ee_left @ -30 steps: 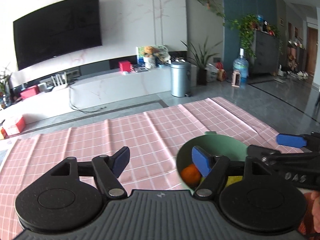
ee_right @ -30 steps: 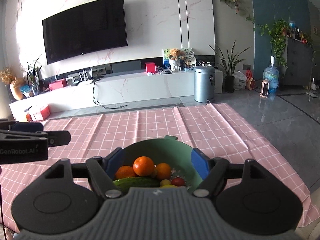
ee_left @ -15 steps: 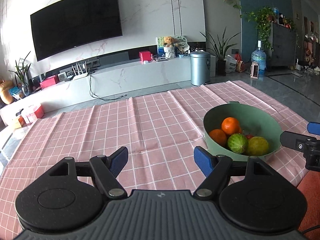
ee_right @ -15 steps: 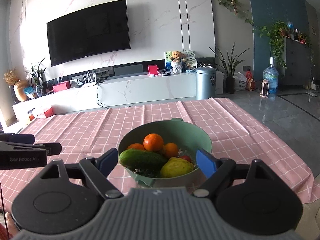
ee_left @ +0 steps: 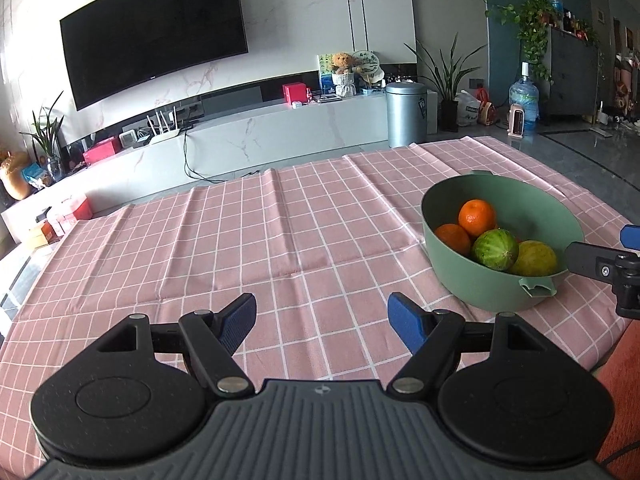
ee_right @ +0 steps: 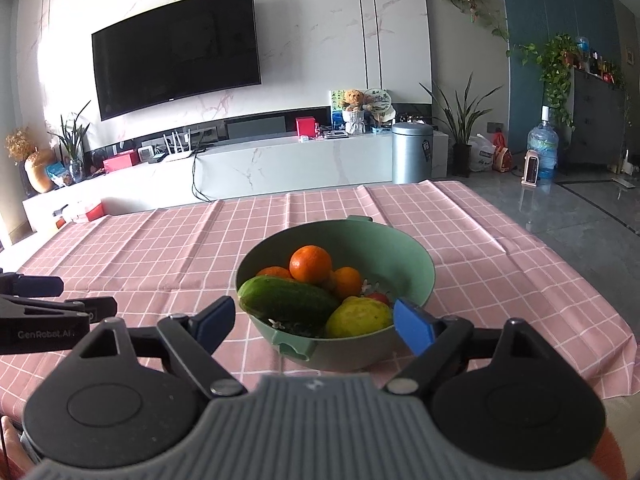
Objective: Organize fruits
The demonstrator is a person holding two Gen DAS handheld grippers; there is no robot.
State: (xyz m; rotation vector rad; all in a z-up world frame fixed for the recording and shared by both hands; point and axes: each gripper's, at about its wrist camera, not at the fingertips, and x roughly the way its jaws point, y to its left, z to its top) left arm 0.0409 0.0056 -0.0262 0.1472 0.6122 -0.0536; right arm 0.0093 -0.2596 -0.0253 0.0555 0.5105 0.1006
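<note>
A green bowl (ee_right: pixel 400 248) stands on the pink checked tablecloth (ee_right: pixel 160 248). It holds oranges (ee_right: pixel 311 264), a dark green cucumber (ee_right: pixel 288 300), a yellow fruit (ee_right: pixel 358 317) and a small red fruit (ee_right: pixel 378 298). My right gripper (ee_right: pixel 316 320) is open just in front of the bowl, its blue pads on either side of the near rim and touching nothing. My left gripper (ee_left: pixel 322 312) is open over bare cloth, left of the bowl (ee_left: pixel 532 204), with nothing between its fingers. The right gripper's tip (ee_left: pixel 612 256) shows beside the bowl.
The cloth (ee_left: pixel 240 248) has folds running away from me and spreads wide to the bowl's left. The table's right edge drops to a grey floor (ee_right: pixel 580 220). Beyond are a TV wall, a low white cabinet (ee_right: pixel 300 160) and a metal bin (ee_right: pixel 412 152).
Both grippers drew back and sank, so the bowl now lies farther ahead. The right jaws widened. The left view swung from over the bowl to the bare cloth on its left.
</note>
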